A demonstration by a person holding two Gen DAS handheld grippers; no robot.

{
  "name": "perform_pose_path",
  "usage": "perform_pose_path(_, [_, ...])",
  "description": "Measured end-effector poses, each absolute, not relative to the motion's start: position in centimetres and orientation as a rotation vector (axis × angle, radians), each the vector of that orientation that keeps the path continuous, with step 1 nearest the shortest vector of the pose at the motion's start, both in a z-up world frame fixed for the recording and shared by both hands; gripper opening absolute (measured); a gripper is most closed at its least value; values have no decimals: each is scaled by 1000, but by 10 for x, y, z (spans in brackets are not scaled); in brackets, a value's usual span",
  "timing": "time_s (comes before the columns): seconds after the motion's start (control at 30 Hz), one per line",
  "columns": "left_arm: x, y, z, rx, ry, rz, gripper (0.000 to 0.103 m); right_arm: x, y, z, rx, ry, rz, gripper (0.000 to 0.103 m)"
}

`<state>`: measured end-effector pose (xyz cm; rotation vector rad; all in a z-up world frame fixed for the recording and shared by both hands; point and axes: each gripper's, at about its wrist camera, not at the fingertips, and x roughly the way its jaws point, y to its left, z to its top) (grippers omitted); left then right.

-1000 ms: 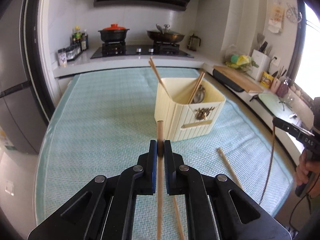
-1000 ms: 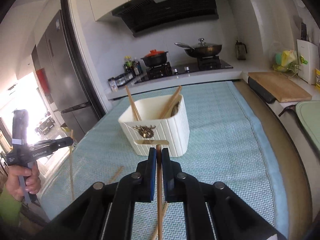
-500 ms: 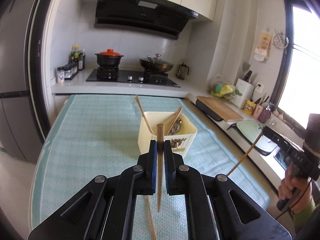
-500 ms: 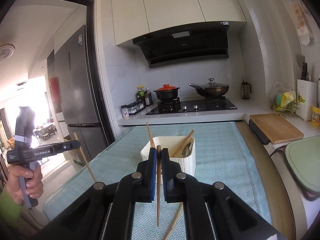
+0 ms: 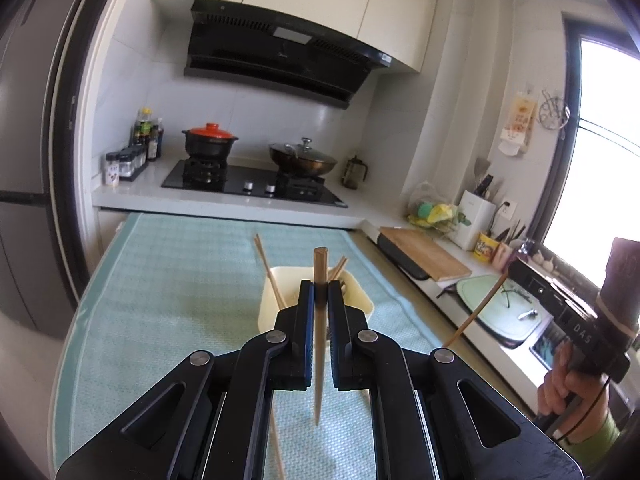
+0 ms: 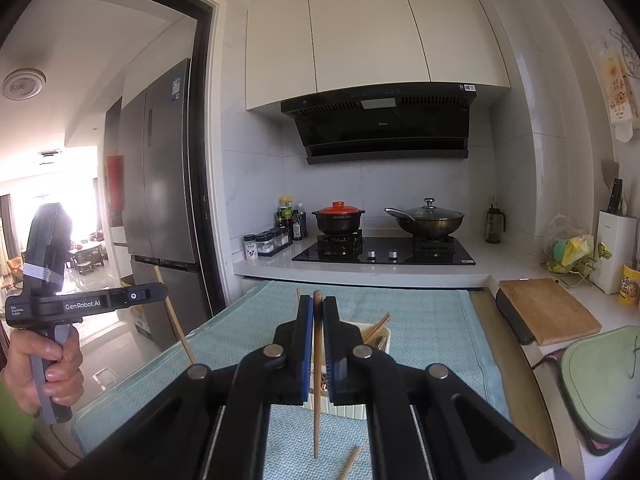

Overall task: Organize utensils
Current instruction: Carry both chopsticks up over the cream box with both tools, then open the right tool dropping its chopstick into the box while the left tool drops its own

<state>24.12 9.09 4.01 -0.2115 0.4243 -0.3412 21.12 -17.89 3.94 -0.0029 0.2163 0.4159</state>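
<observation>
My left gripper (image 5: 320, 286) is shut on a wooden chopstick (image 5: 318, 380) that hangs upright, tip down, above the teal cloth (image 5: 180, 280). Behind it stands the cream utensil box (image 5: 269, 312) with chopsticks (image 5: 266, 264) leaning in it. My right gripper (image 6: 318, 300) is shut on a second chopstick (image 6: 316, 412), also upright in front of the box (image 6: 383, 338). Each gripper shows in the other's view, the right gripper (image 5: 514, 270) and the left gripper (image 6: 162, 293), held by a hand and carrying its stick. One loose chopstick (image 6: 348, 464) lies on the cloth, its near end showing as chopstick (image 5: 276, 440).
A hob with a red-lidded pot (image 5: 210, 142) and a wok (image 5: 302, 158) stands beyond the table. A wooden cutting board (image 5: 424, 252) and a pale green mat (image 6: 600, 380) lie on the right counter. A refrigerator (image 6: 160, 208) stands at the left.
Both grippers have risen and tilted up, lifting their chopsticks clear of the cloth. The box now sits lower and smaller in both views.
</observation>
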Motion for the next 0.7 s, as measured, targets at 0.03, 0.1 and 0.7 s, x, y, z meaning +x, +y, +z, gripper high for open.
perform_pose_path(0.03, [245, 90, 43, -209, 420, -342, 5, 214, -177, 43, -7, 210, 417, 5])
perform_pose_path(0.1, [254, 88, 50, -214, 416, -344, 5, 223, -172, 50, -11, 207, 424, 5])
perform_pose_path(0.7, [373, 59, 79, -207, 402, -283, 5, 351, -127, 92, -57, 194, 427, 5])
